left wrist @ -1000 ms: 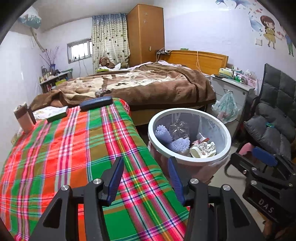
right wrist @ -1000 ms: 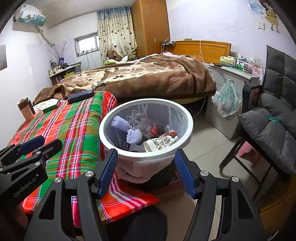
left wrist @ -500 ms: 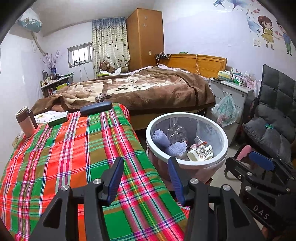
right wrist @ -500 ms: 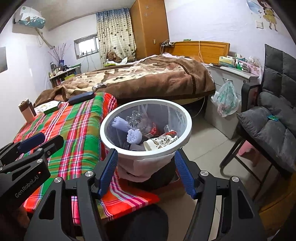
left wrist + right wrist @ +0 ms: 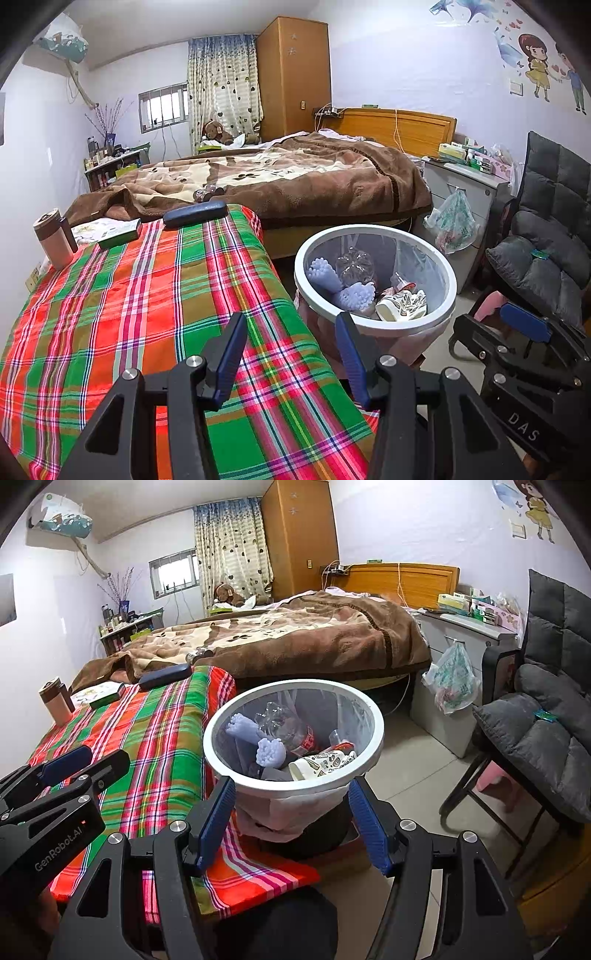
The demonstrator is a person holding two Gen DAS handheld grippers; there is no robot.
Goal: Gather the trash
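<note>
- Hovering over the plaid-covered table (image 5: 147,314), the left tool (image 5: 290,350) gapes wide, holding nothing.
- Right tool (image 5: 291,819), likewise wide and empty, faces the white bin (image 5: 221,749) beside the table, where a paper cup (image 5: 317,762) and bottle (image 5: 291,731) lie.

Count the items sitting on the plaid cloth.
3, all at the plaid cloth's far end: a brown tumbler at the left corner, a green box beside it, a dark case rightmost.
</note>
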